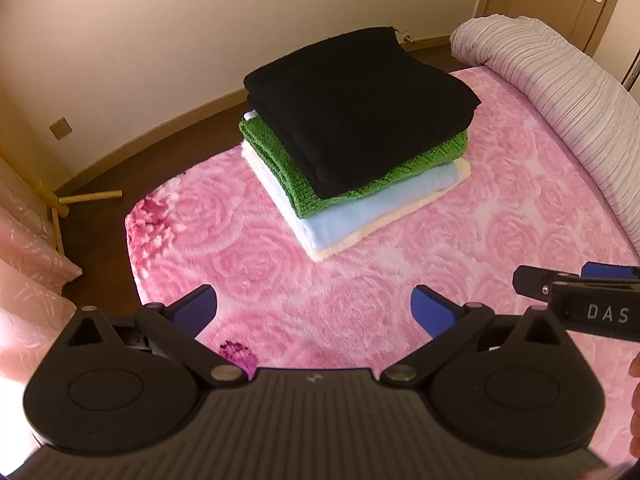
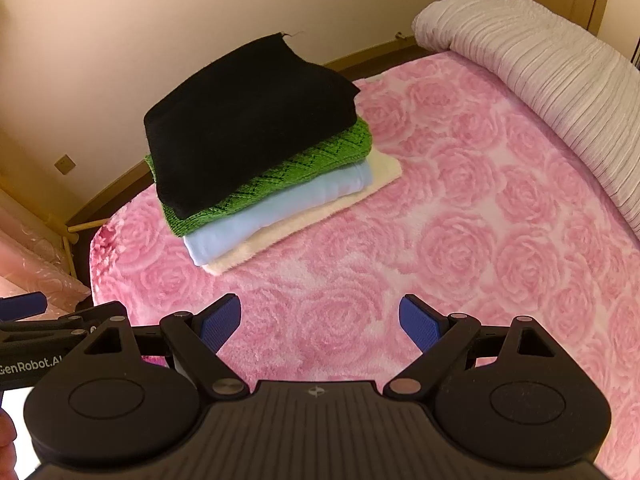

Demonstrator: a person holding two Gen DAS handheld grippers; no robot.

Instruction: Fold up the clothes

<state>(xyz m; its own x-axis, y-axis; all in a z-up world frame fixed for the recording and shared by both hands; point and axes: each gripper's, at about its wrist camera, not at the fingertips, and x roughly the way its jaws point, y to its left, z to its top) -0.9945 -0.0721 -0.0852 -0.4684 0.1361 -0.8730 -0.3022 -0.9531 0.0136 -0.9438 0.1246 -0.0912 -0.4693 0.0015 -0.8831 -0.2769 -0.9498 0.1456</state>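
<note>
Black knit (image 1: pixel 360 120) tops our folded stack on the pink bedspread (image 1: pixel 500 200) in the left wrist view, over green, blue and cream layers; left gripper (image 1: pixel 314 314) spread wide, empty. Right wrist view: right gripper (image 2: pixel 320 326) likewise wide and empty, stack (image 2: pixel 256 148) skewed, so we judge a nudge could topple it.

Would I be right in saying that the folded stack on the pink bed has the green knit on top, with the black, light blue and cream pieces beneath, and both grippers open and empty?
Not quite: the black garment is on top, and the green knit lies directly under it, as the right wrist view shows. The light blue piece and cream piece are beneath, and the left gripper and right gripper are indeed open and empty.
</note>
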